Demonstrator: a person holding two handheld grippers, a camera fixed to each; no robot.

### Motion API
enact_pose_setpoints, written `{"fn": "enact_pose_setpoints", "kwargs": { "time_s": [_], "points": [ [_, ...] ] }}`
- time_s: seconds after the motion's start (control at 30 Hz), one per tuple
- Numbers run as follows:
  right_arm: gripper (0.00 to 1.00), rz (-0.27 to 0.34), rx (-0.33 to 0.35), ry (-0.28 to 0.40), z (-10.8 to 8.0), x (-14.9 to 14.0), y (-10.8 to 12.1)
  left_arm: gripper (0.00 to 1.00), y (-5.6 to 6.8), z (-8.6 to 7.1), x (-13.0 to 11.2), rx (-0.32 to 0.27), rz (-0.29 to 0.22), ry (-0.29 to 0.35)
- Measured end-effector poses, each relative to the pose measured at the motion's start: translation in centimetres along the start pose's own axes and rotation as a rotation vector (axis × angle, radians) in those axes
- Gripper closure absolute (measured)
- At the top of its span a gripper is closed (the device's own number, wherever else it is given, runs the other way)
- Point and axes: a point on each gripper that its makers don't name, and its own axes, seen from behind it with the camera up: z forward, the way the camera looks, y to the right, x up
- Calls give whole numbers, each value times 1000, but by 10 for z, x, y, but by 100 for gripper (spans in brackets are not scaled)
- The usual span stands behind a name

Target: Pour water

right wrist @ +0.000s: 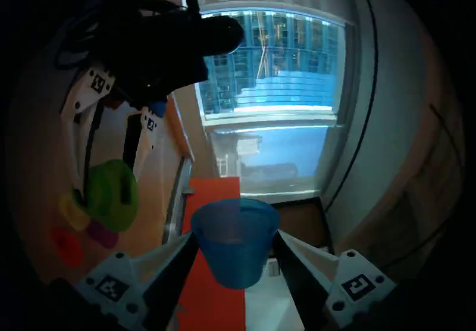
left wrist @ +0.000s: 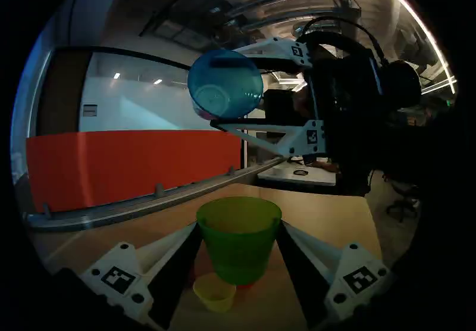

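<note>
- The left gripper [left wrist: 238, 243] held a green cup [left wrist: 239, 221]. One finger pressed on each side of it.
- The green cup stood straight up with its open top facing up. It was low over the wooden table [left wrist: 333, 215]. I could not tell if it touched the table.
- A little yellow cup [left wrist: 215, 292] sat on the table, nearer than the green cup and just beside its bottom.
- The right gripper [left wrist: 226, 90] was up high and farther away. It held a blue cup [left wrist: 229, 75] tight between its two fingers.
- The blue cup was tipped over on its side. Its open mouth faced the near side, where the green cup was.
- In the right gripper view, a red thing [right wrist: 65, 247] and a purple thing [right wrist: 101, 234] lay on the table close to the green cup.
- A long orange board [left wrist: 131, 164] ran along the far left side of the table.
- A big window [right wrist: 273, 63] was past the blue cup in the right gripper view.
- I could not tell if any water was in the cups.
</note>
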Motion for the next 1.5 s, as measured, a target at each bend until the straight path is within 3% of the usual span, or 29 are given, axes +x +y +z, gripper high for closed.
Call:
{"fn": "enact_pose_setpoints", "kwargs": {
  "time_s": [0.4, 0.7, 1.1, 1.2, 1.5],
  "points": [
    [13, 412, 32, 12, -7, -1, -12, 15, -3, -2, 1, 6, 6, -5],
    [13, 735, 83, 41, -13, 16, -27, 15, -6, -6, 3, 14, 7, -5],
    [13, 1102, 138, 72, -16, 27, -34, 15, -10, -9, 6, 25, 12, -9],
    [13, 1153, 147, 74, -17, 25, -34, 15, -12, -11, 6, 29, 14, -10],
    [13, 1195, 171, 48, -24, 22, -51, 15, -24, -16, 2, 59, 20, -23]
  ]
}}
